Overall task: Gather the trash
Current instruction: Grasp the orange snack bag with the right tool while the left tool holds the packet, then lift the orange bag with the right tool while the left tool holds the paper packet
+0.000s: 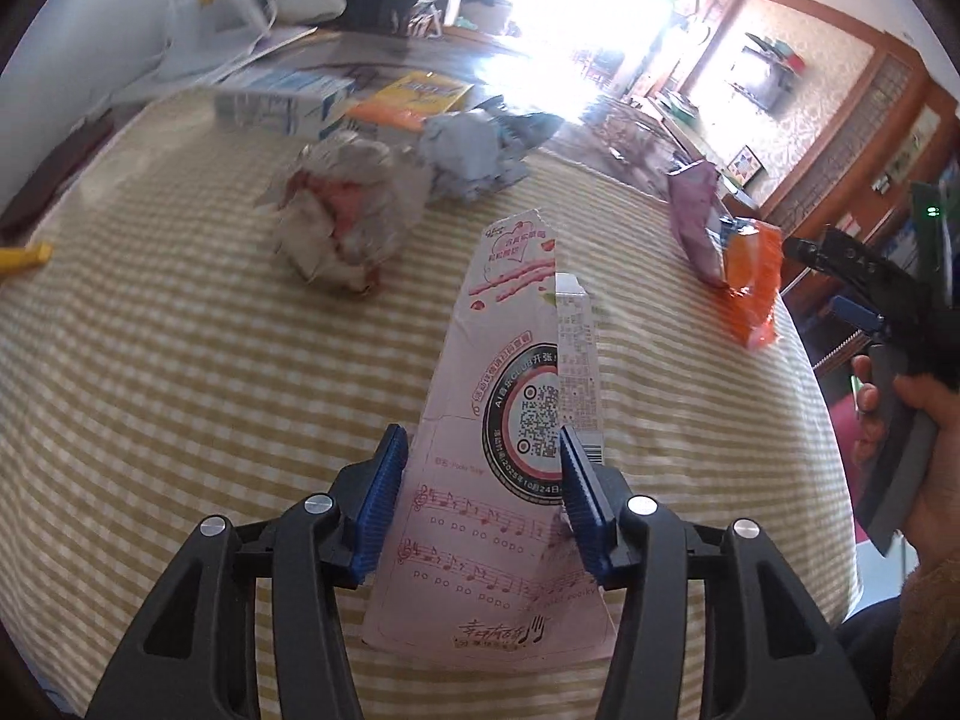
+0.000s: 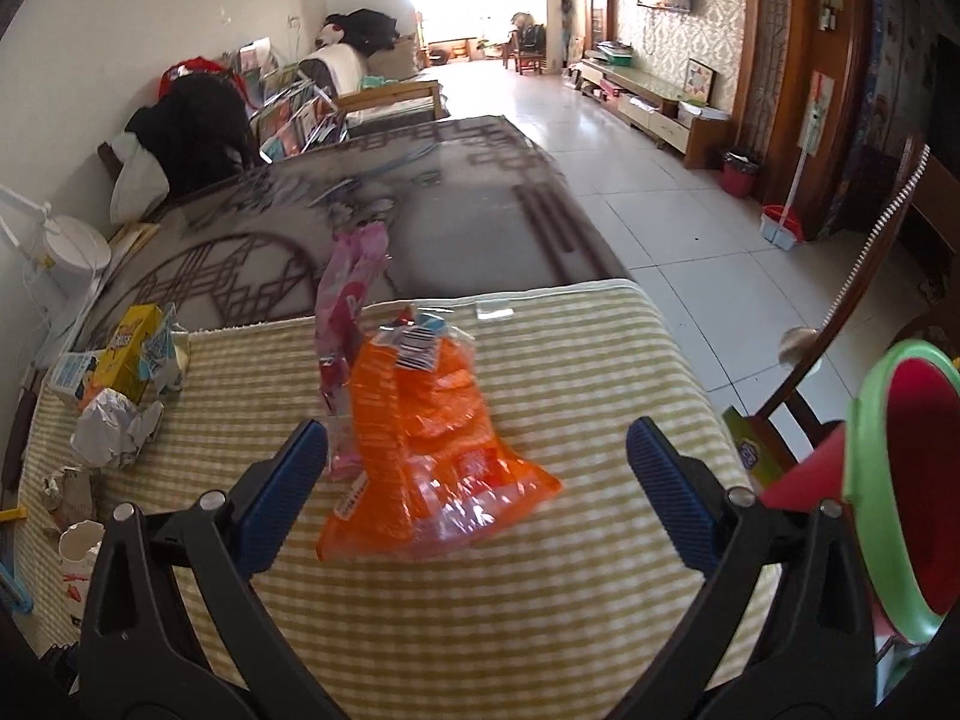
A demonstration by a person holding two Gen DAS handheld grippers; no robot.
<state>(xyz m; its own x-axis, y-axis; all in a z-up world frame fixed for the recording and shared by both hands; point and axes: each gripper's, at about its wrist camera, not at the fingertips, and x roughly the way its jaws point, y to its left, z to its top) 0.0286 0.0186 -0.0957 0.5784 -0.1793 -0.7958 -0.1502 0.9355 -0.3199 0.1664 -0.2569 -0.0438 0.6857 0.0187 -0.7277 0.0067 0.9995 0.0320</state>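
Observation:
A flattened pink snack box (image 1: 510, 420) lies on the yellow checked cloth (image 1: 180, 390). My left gripper (image 1: 480, 498) is open, its blue pads on either side of the box's near half. My right gripper (image 2: 474, 486) is open and empty, just in front of an orange plastic wrapper (image 2: 426, 444) with a pink wrapper (image 2: 348, 300) behind it. Both wrappers also show in the left wrist view, orange (image 1: 750, 276) and purple-pink (image 1: 696, 204). Crumpled paper (image 1: 342, 216) and a grey-blue wad (image 1: 468, 150) lie further back. The right gripper shows at the left view's right edge (image 1: 852, 264).
A red bin with a green rim (image 2: 900, 480) stands at the right off the table's edge. Cartons, a yellow box (image 2: 126, 348) and crumpled foil (image 2: 114, 426) sit at the left. A dark patterned tabletop (image 2: 420, 210) extends behind the cloth. A chair (image 2: 840, 312) stands at the right.

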